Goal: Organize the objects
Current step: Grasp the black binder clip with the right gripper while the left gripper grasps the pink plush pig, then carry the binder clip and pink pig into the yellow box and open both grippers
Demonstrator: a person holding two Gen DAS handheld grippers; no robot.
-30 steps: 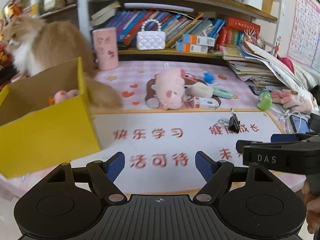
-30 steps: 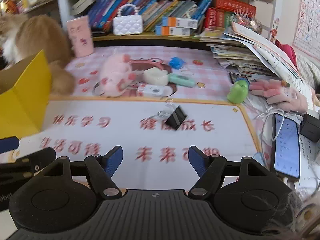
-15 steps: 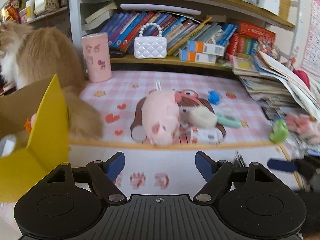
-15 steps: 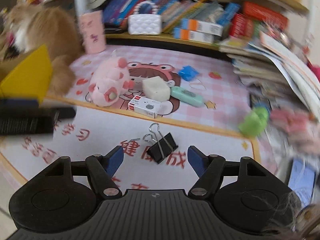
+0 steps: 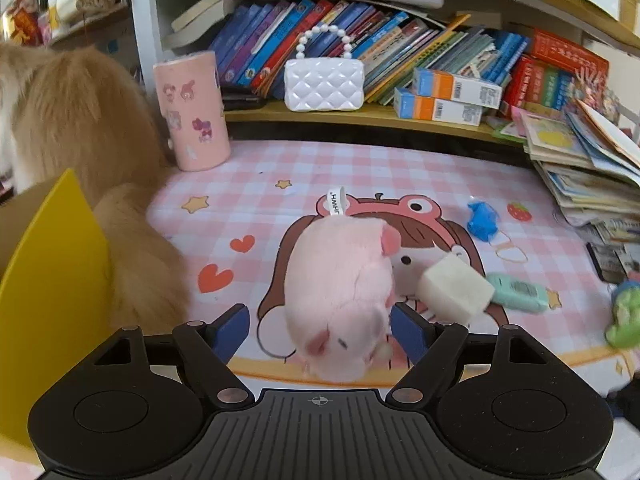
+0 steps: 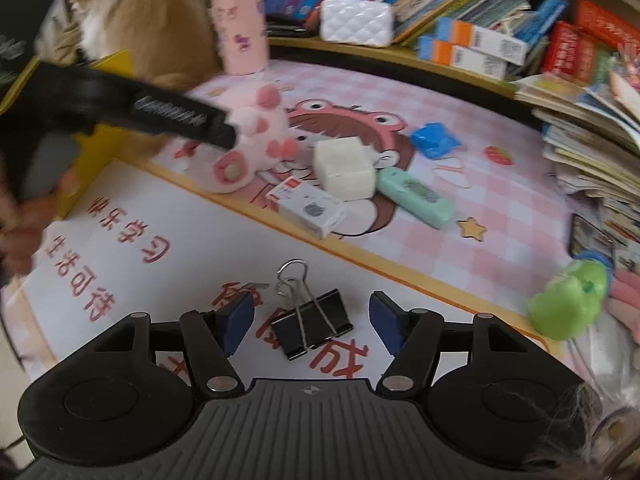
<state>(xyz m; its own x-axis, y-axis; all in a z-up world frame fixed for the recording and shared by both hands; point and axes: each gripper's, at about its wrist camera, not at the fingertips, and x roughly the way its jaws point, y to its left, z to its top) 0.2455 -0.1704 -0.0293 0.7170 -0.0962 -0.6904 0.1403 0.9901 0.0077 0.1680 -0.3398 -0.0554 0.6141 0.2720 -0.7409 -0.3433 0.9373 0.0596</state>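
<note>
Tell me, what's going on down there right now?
Left gripper open, pink plush pig between its fingers, not squeezed. Right gripper closing around black binder clip, no contact yet. Cat sits beside the yellow box.

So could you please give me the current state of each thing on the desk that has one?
Left hand-held gripper: open around the pink plush pig.
Right hand-held gripper: closing, black binder clip between its fingers, not gripped.
Binder clip: lying flat, handles folded.
Yellow box: open.
</note>
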